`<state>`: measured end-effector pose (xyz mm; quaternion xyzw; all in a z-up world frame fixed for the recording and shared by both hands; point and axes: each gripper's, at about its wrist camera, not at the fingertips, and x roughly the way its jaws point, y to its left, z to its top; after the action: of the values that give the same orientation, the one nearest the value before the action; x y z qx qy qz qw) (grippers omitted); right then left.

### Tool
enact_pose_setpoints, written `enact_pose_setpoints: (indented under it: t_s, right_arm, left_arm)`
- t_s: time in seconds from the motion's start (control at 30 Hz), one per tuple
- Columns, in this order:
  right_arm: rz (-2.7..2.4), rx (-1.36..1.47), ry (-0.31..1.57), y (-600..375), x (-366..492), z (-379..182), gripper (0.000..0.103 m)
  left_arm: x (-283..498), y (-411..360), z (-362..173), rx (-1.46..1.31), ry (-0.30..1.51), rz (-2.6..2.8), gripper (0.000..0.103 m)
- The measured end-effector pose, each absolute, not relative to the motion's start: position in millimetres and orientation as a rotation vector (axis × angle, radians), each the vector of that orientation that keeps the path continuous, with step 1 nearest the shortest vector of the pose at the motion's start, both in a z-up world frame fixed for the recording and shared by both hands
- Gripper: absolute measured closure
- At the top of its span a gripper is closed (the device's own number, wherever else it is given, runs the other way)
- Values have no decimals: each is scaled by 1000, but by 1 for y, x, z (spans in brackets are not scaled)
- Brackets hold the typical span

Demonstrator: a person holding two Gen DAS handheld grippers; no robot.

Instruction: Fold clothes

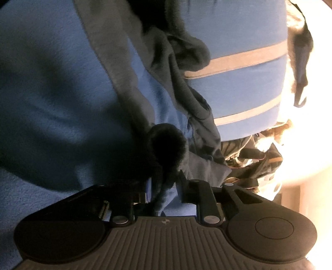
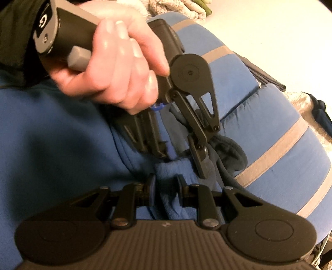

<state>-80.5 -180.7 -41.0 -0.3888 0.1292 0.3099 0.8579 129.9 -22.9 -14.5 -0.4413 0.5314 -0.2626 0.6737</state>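
A blue fleece garment [image 1: 51, 83] with grey stripes [image 1: 238, 60] and dark navy trim fills both views, lying bunched on a white surface. In the left wrist view my left gripper [image 1: 164, 187] is shut on a fold of the blue fleece next to a dark navy tuft [image 1: 166, 143]. The right wrist view shows my right gripper [image 2: 166, 187] shut on a thick fold of the same fleece [image 2: 172, 170]. Just beyond it a hand [image 2: 116, 68] holds the left gripper [image 2: 182, 160], which points down into the same bunched fabric. The two grippers grip close together.
A white tabletop [image 2: 269, 31] lies beyond the garment. Pale crumpled clothes [image 2: 176, 8] sit at the far edge. Dark patterned garments [image 1: 259, 162] are heaped beside the fleece, and another dark item [image 2: 321, 112] lies at the right.
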Motion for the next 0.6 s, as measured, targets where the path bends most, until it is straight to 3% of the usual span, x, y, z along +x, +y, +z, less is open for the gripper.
enact_pose_setpoints:
  t_s: [0.07,0.17,0.2,0.23,0.6]
  right_arm:
    - [644,-824,259,-180,-81,-41,71]
    - [573,-837,206,-180,-82,-42,34]
    - [547,-840,188,-180,-82,-42,12]
    - [529,-832,179,-181,-81,-41,4]
    - [162,-821,198,-201,-41,-38,0]
  left_arm:
    - [128,-24,-11,-974,1176,-598,84]
    - [127,-22,-7,-982,1143,-619,85]
    - [127,-21,-5,-987,1126,-630,85]
    - [127,-21,-2,-988,1111,-639,85]
    - [123,-9,35,-1053,937,-778,85]
